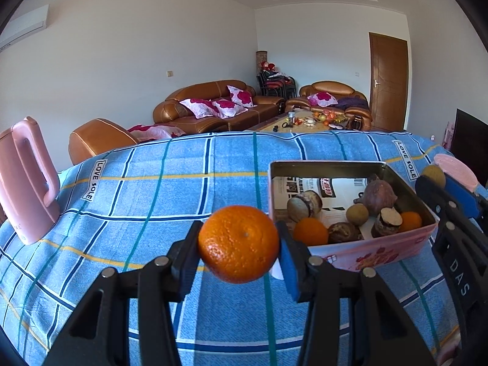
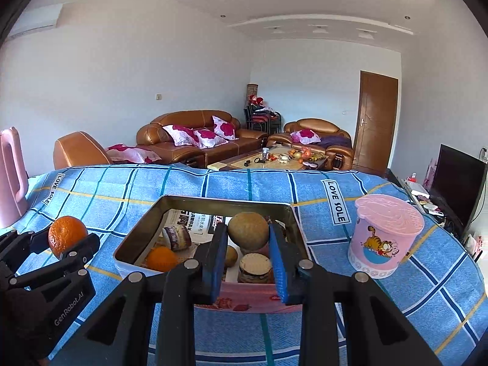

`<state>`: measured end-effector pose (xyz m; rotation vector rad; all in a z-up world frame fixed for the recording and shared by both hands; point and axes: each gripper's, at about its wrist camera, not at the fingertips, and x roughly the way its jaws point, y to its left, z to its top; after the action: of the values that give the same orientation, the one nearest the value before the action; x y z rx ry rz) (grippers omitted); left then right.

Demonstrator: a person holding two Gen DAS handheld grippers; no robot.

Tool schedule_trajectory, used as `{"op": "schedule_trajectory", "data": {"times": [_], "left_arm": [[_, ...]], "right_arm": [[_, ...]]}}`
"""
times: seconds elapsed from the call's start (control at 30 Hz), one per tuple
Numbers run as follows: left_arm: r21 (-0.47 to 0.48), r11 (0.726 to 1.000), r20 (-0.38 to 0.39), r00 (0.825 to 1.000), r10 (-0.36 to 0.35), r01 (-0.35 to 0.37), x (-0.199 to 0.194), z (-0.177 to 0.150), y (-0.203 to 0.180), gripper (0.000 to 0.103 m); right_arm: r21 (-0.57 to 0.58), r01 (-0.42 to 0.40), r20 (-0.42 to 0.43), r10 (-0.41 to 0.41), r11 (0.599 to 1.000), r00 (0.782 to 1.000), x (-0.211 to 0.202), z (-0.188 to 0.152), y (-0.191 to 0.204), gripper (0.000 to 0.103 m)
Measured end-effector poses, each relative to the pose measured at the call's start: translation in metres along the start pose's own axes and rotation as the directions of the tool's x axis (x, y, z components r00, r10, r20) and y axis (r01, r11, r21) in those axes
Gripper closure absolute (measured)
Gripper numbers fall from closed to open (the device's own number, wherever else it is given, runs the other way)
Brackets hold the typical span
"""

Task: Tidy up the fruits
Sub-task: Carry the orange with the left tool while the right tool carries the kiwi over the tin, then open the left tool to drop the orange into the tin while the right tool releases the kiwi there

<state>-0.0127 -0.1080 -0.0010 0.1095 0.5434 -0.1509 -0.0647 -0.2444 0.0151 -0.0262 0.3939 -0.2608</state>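
- Pink kettle (image 1: 26, 180): we log it at the far left, upright on the blue checked tablecloth (image 1: 170, 189), handle facing the tin.
- Left gripper (image 1: 239, 244): we find its fingers closed on an orange (image 1: 238, 244), one pad on each side, the fruit clear of the cloth and just left of the tin.
- Tin box (image 1: 350, 251): open, rectangular, pink printed wall, paper lining the floor. We count inside it two more small oranges (image 1: 310, 231), a round tan fruit (image 1: 357, 214), a dark reddish-brown fruit with a pointed top (image 1: 379, 195) and several brown cut pieces showing pale faces (image 1: 389, 221).
- Right gripper (image 2: 248, 231): we note its blue pads (image 2: 279, 262) narrowed onto a tan round fruit (image 2: 248, 230), held above the tin's interior near its front wall.
- Pink lidded cup with a cartoon cat (image 2: 385, 235): upright on the cloth to the right of the tin, apart from it.
- Background, beyond the table: brown leather sofas (image 2: 195, 140), a low coffee table with clutter (image 2: 274, 160), a wooden door (image 2: 376, 122), and a dark television screen (image 2: 457, 189) at the far right.
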Motion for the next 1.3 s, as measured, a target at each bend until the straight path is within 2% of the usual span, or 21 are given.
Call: {"op": "schedule_trajectory", "data": {"times": [0.5, 0.73, 1.13, 1.3], "left_arm": [[0.039, 0.994, 0.012, 0.995, -0.103, 0.103, 0.004, 0.010, -0.059, 0.055], [0.049, 0.989, 0.013, 0.990, -0.142, 0.141, 0.013, 0.018, -0.080, 0.055], [-0.038, 0.987, -0.010, 0.988, -0.156, 0.155, 0.042, 0.034, -0.067, 0.055], [-0.030, 0.990, -0.025, 0.990, -0.141, 0.140, 0.052, 0.038, -0.065, 0.055]], "right_arm": [[0.038, 0.097, -0.006, -0.096, 0.995, 0.995, 0.009, 0.001, -0.050, 0.073], [0.052, 0.138, -0.011, -0.138, 0.989, 0.990, 0.014, 0.004, -0.061, 0.073], [0.032, 0.130, -0.026, -0.130, 0.991, 0.991, 0.027, 0.009, -0.054, 0.073], [0.020, 0.118, -0.048, -0.117, 0.993, 0.992, 0.044, 0.014, -0.049, 0.073]]}}
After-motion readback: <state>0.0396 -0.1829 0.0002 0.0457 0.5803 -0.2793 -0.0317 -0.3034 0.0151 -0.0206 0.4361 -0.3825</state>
